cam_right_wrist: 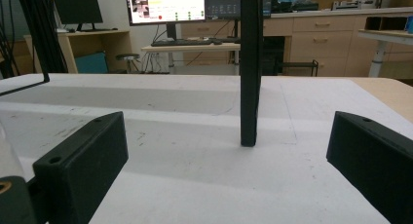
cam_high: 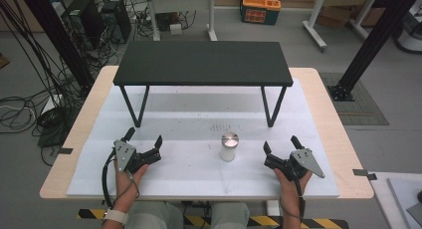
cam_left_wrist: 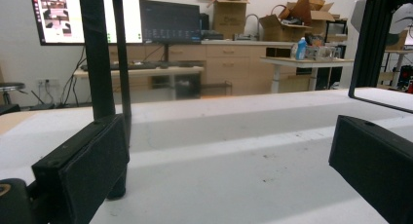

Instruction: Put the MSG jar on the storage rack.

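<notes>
A small white jar with a silver lid point(cam_high: 229, 147) stands upright on the white mat point(cam_high: 199, 119), between my two grippers and touching neither. To its left, my left gripper point(cam_high: 145, 136) rests low over the mat with its jaws wide apart and nothing between them. My right gripper point(cam_high: 279, 143) sits to the jar's right, also open and empty. In the left gripper view the left gripper point(cam_left_wrist: 229, 156) faces bare mat. In the right gripper view the right gripper point(cam_right_wrist: 224, 156) does too, with a pale blurred edge point(cam_right_wrist: 7, 153) at far left.
A low black shelf point(cam_high: 203, 62) on thin metal legs spans the back of the mat. One of its legs point(cam_left_wrist: 103, 58) rises just beyond my left jaw, another leg point(cam_right_wrist: 250, 68) ahead of my right gripper. Desks, monitors and boxes fill the room behind.
</notes>
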A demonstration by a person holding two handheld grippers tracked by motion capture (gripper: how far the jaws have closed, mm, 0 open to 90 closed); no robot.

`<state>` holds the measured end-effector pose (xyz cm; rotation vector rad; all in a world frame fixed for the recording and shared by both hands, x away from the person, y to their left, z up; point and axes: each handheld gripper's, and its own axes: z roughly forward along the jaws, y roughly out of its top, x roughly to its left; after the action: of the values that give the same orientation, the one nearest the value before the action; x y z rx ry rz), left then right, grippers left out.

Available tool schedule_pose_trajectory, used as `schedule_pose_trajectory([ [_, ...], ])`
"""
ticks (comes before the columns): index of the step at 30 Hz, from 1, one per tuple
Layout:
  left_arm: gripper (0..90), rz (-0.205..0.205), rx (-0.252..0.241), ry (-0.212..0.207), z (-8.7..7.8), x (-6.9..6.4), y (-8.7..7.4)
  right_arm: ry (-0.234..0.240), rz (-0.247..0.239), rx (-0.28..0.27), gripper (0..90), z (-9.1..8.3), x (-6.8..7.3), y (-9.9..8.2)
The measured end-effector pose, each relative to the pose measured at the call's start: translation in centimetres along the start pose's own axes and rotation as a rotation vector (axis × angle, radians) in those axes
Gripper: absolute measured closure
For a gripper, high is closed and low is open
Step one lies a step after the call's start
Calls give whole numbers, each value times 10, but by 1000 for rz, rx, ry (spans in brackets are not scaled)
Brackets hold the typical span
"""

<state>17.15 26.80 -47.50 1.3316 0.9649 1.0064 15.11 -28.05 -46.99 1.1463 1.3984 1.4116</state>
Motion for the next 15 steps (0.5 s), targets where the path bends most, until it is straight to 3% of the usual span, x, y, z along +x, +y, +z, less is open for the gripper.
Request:
schedule_pose_trajectory([
  [15, 14, 0, 1, 3, 0, 0, 0, 2, 2, 0, 12, 0, -1, 0],
])
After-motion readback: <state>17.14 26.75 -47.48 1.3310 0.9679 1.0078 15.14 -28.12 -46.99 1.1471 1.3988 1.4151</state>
